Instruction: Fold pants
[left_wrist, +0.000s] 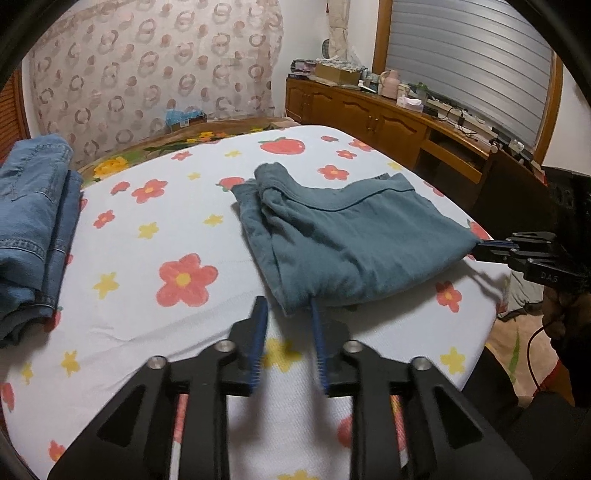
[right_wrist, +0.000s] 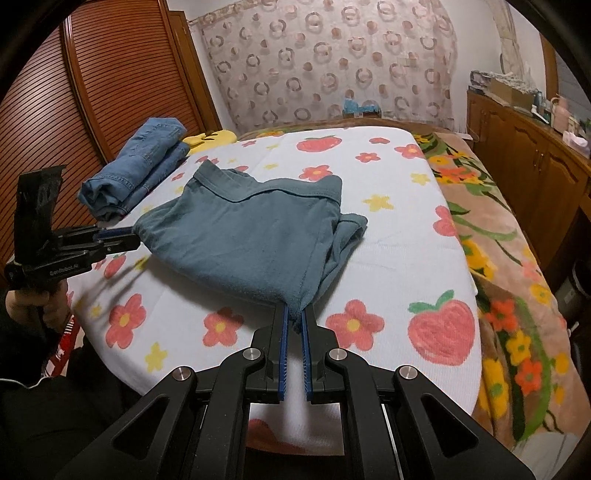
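Between the two tongs, the teal pants (right_wrist: 255, 236) lie folded on the bed's flower-and-strawberry sheet (right_wrist: 399, 236), waistband on the side away from both. The right tongs (right_wrist: 294, 314) are narrowed onto a near corner of the pants, fabric pinched between the blue pads (right_wrist: 283, 332). In the left wrist view, the left tongs (left_wrist: 287, 308) stand parted, with the other near corner just beside the right-hand pad (left_wrist: 318, 332); the right wrist view shows cloth between these tips. Beyond the left tongs, well apart from the pants, rest folded blue jeans (left_wrist: 33, 206). A wooden cabinet (left_wrist: 369, 110) stands past the bed on the right tongs' side.
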